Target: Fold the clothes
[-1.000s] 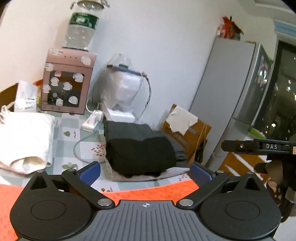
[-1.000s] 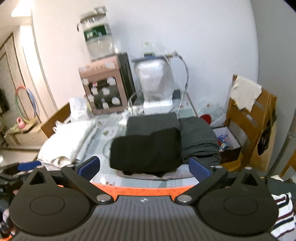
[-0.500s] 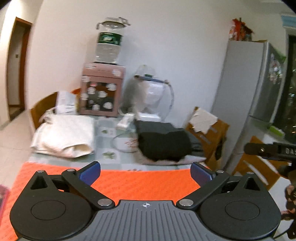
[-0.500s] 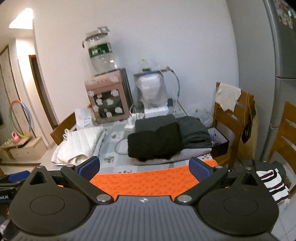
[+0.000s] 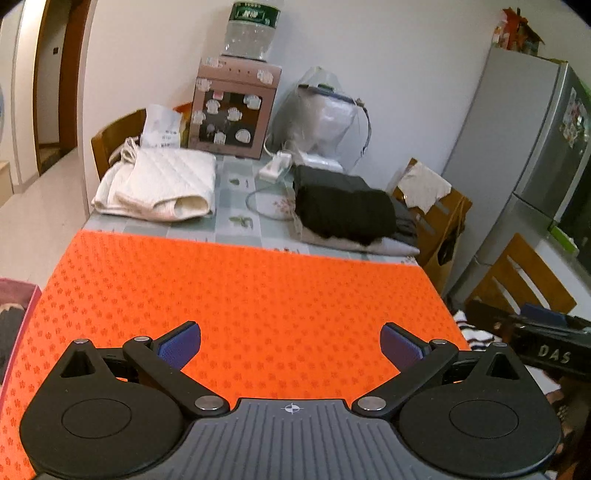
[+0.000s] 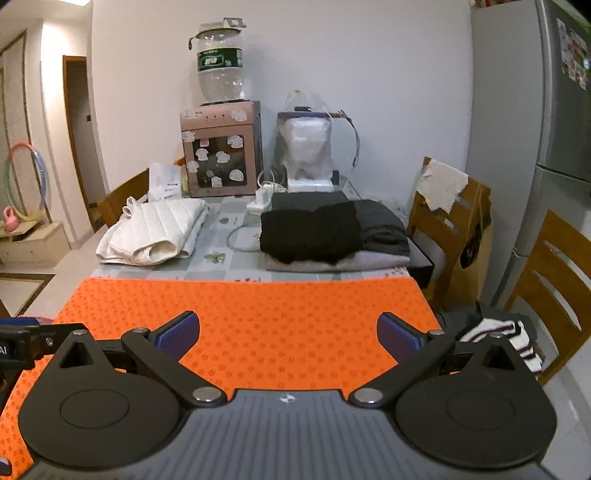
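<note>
both views are lit evenly by warm indoor light; a ceiling lamp (image 6: 83, 2) is seen burning at the upper left of the right wrist frame. the orange mat (image 5: 258, 295) is rendered very saturated, almost glowing. soft shadows are cast on it under the gripper fingers. straight lines are bent strongly toward the edges, and the corners are darkened by the fisheye. slight softness is noted at the far right of the left wrist frame.
</note>
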Demonstrator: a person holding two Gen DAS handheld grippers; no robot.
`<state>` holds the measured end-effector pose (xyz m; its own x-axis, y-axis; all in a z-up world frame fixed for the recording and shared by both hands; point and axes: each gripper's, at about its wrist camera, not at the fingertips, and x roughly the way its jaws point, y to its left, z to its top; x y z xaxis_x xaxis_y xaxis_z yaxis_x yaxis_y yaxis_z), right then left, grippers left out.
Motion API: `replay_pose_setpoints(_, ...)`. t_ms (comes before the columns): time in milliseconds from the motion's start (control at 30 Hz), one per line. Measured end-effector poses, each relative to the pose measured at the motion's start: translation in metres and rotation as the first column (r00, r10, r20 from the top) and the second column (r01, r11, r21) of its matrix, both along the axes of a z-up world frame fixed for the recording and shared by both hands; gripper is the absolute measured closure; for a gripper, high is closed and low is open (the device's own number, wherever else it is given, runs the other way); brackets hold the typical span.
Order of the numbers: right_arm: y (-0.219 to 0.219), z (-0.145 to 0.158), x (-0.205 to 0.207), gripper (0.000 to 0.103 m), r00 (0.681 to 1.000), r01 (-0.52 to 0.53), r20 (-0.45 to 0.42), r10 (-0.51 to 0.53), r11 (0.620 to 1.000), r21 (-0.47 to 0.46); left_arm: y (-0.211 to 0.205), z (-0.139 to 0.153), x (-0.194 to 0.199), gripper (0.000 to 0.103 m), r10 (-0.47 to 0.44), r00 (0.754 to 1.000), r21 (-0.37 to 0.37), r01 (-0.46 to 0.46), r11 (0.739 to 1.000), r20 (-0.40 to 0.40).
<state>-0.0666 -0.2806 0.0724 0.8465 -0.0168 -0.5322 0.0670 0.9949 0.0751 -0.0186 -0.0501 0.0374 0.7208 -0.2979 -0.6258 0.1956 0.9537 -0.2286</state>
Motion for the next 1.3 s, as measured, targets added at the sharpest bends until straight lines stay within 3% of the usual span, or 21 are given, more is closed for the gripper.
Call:
replay_pose_setpoints(133, 0.008, -0.009, 0.0, 0.0, 0.999, 0.011, -0.037, -0.011, 1.0, 0.002, -0.007, -0.003, 0.0, 0.0, -0.063, 0.998, 0.031, 0.064, 0.997, -0.025)
replay_pose_setpoints(533, 0.016, -0.02, 0.017, 0.0, 0.997, 0.0, -0.081, 0.001, 1.0, 0.013, -0.02, -0.002, 0.004, 0.0, -0.125, 0.992, 0.068, 0.122, 0.99, 0.031)
replay_pose_setpoints(1300, 0.018, -0.023, 0.022, 0.0, 0.994, -0.019, -0.112, 0.02, 1.0, 0.007, -0.015, -0.004, 0.005, 0.0, -0.098, 0.995, 0.063, 0.097, 0.993, 0.009)
